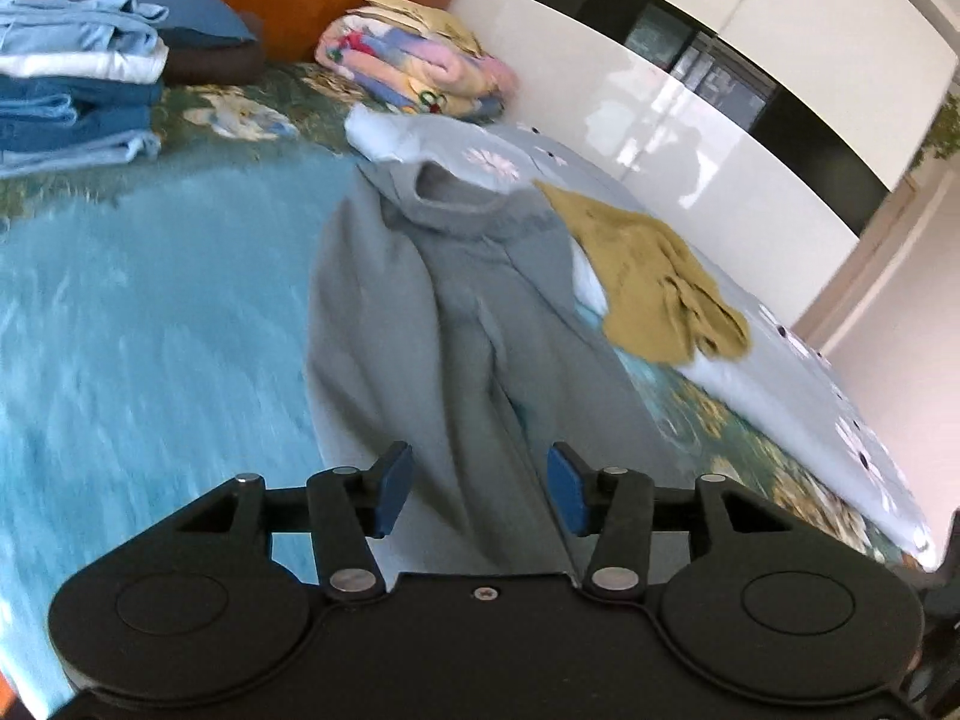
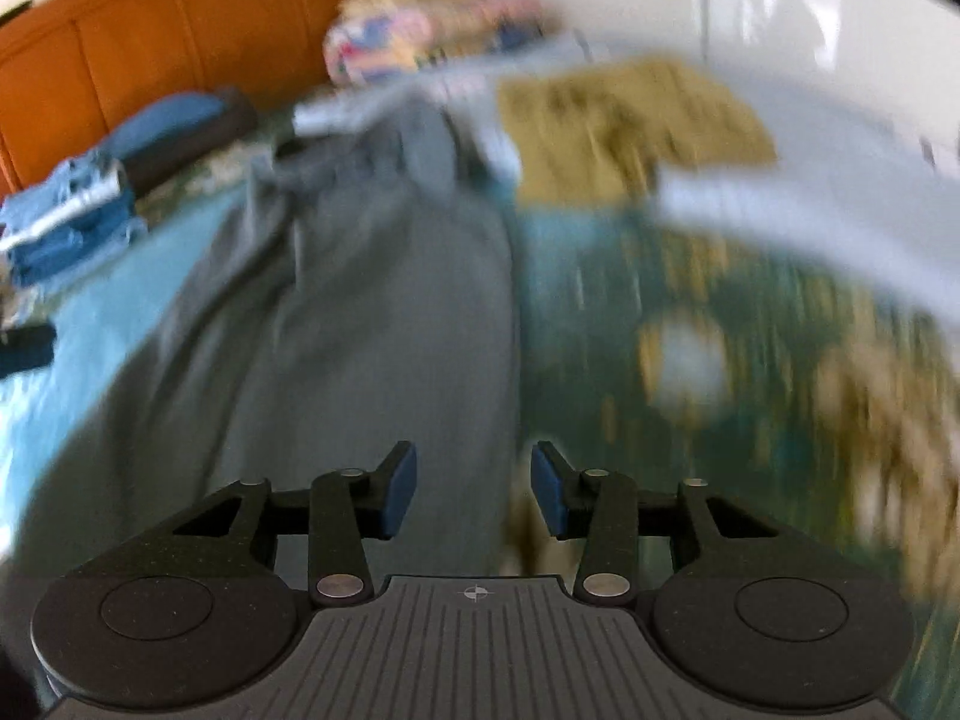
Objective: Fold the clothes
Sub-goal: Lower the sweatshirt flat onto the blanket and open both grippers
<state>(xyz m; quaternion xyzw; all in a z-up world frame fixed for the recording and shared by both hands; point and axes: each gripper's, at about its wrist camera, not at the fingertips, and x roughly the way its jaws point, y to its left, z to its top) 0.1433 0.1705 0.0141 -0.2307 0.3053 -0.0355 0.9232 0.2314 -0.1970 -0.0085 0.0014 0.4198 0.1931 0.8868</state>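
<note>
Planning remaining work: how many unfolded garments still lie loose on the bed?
2: the grey sweatshirt spread mid-bed, and the olive-yellow garment crumpled on the pale floral quilt. Others may be hidden.

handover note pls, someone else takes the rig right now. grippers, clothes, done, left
Left gripper: open, empty, over the near end of the grey sweater.
Right gripper: open, empty, at the sweater's right edge; view blurred.
Sweater lies lengthwise on the bed, sides folded in, collar far.
Done: folded stack at far left.
Left: finish the sweater, then the mustard garment on the light blue bedding.
</note>
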